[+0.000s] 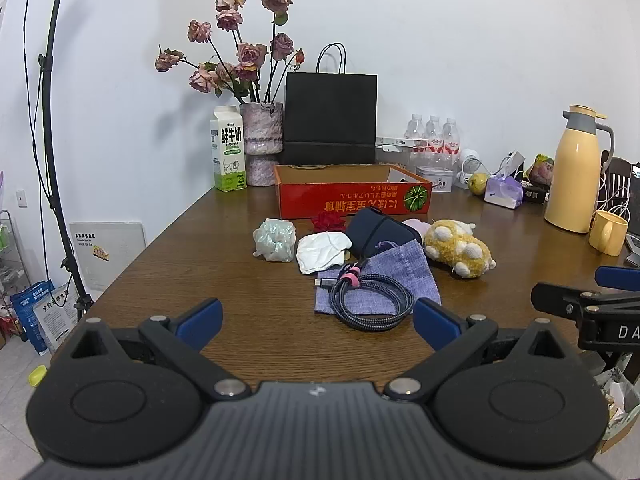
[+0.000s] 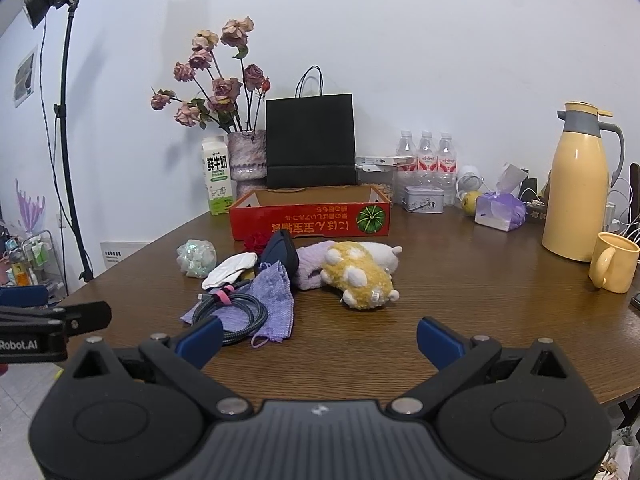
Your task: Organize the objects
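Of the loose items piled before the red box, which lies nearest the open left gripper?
The coiled braided grey cable with a pink tie, lying on the purple fabric pouch; the other items sit farther back.

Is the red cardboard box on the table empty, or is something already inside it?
Cannot tell fully. The red box is open on top, and the inner back wall that shows is bare, but its front wall hides the floor in both views.

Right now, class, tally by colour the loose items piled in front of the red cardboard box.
Purple: 2, woven pouch, fluffy cloth
White: 1, crumpled cloth
Yellow: 1, plush toy
Pale green: 1, scrunchie
Red: 1, rose
Dark blue: 2, case, braided cable
Total: 8
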Motion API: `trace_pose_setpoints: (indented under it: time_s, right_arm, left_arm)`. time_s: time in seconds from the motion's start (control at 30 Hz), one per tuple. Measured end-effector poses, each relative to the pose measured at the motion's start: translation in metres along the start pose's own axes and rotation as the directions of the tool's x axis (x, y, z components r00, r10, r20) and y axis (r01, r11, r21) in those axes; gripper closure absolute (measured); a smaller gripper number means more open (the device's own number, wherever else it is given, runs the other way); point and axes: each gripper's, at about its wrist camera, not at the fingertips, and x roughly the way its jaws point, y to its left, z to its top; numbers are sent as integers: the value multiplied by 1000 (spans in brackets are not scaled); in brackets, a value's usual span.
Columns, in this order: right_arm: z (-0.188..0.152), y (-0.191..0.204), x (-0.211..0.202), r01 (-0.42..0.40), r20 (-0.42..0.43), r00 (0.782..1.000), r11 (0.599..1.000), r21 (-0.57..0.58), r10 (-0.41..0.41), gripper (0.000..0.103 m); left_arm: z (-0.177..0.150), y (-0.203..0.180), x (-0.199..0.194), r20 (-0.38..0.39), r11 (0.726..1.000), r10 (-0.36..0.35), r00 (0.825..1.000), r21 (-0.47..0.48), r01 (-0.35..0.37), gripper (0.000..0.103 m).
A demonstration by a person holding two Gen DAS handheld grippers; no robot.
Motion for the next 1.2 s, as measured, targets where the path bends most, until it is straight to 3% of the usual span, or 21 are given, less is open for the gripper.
trace_pose_setpoints:
  time_s: [1.2]
  right_arm:
    - [-2, 2, 1, -4, 0, 1000, 1000, 1, 4, 0]
  left_arm:
    - [-7, -2, 2, -3, 1000, 5, 1000, 1, -5, 0]
